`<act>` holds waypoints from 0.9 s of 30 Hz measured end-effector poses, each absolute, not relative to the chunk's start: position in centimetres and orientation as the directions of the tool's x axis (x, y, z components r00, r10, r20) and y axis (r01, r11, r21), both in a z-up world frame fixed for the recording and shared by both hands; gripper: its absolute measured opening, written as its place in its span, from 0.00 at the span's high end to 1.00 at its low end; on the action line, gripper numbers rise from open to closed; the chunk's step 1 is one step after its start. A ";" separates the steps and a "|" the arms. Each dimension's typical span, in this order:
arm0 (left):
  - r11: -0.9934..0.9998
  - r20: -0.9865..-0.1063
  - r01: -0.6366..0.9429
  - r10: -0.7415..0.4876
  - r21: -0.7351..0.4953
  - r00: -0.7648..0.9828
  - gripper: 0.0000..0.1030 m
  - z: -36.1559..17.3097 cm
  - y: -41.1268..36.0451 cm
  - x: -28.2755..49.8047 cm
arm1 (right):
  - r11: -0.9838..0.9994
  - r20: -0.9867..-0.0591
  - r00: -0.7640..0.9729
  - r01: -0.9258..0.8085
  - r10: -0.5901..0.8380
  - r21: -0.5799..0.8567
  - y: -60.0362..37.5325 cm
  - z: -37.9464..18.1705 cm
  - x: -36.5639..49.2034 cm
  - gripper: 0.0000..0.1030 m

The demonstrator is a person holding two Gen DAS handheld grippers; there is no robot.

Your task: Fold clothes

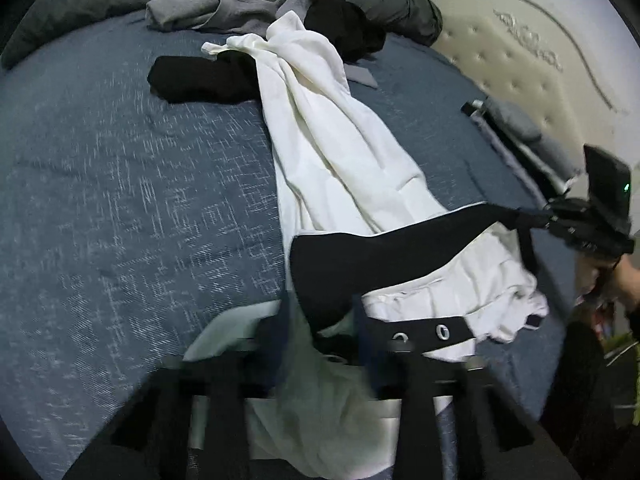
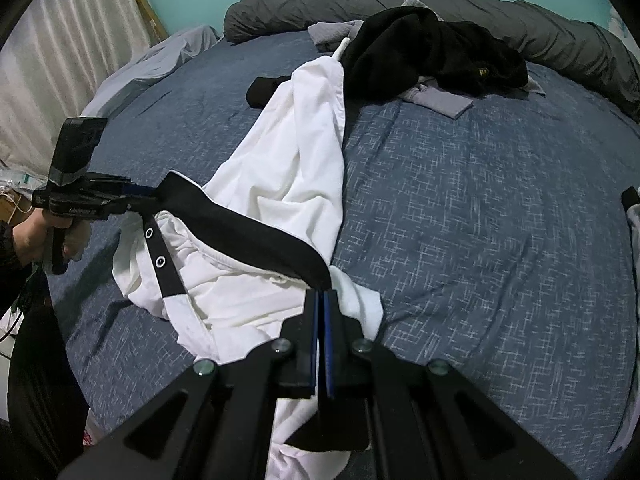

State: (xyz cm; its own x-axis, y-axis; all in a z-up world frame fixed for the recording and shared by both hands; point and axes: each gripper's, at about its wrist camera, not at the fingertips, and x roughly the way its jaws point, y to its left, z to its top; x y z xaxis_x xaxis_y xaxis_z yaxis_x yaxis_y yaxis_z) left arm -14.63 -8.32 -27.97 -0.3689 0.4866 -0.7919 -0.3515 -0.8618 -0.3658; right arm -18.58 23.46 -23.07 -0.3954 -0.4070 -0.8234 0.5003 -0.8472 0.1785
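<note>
A white garment [image 1: 320, 140] [image 2: 288, 152] lies stretched along the blue bedspread [image 2: 460, 208]. Its black band [image 1: 380, 256] [image 2: 248, 228] is pulled taut between both grippers. My left gripper [image 1: 318, 316] is blurred at the bottom of its own view. In the right wrist view the left gripper [image 2: 154, 196] is shut on the band's left end, a hand behind it. My right gripper [image 2: 321, 294] is shut on the other end, and the left wrist view shows the right gripper [image 1: 524, 216] at the far right. A black strap with two eyelets [image 2: 160, 256] [image 1: 424, 334] hangs from the band.
A black garment heap [image 2: 432, 48] and grey clothes [image 1: 192, 12] lie at the far end of the bed, by a rolled dark grey duvet [image 2: 560, 20]. A small black item [image 1: 200, 78] lies beside the white garment. A padded headboard [image 1: 540, 60] stands to the right and a curtain [image 2: 60, 40] hangs to the left.
</note>
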 end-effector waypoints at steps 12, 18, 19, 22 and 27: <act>-0.858 -0.815 -0.347 0.487 -0.378 -0.315 0.94 -26.9 -8.5 -11.9 | -0.847 -0.859 -0.399 0.528 -0.320 0.070 24.0 -22.7 -16.8 0.98; -0.887 -0.851 -0.317 0.430 -0.336 -0.302 0.94 -27.5 -8.0 -11.1 | -0.837 -0.879 -0.387 0.546 -0.280 0.026 23.4 -23.3 -15.5 0.98; -0.892 -0.857 -0.312 0.420 -0.328 -0.299 0.94 -27.6 -7.9 -11.1 | -0.835 -0.881 -0.384 0.550 -0.277 0.023 23.4 -23.4 -15.3 0.98; -0.907 -0.875 -0.288 0.388 -0.307 -0.291 0.94 -28.1 -7.8 -11.1 | -0.825 -0.887 -0.377 0.565 -0.266 0.007 23.1 -23.7 -14.5 0.98; -0.940 -0.920 -0.262 0.289 -0.220 -0.264 0.91 -29.4 -7.1 -11.0 | -0.804 -0.896 -0.364 0.594 -0.254 -0.013 22.5 -24.3 -13.6 0.98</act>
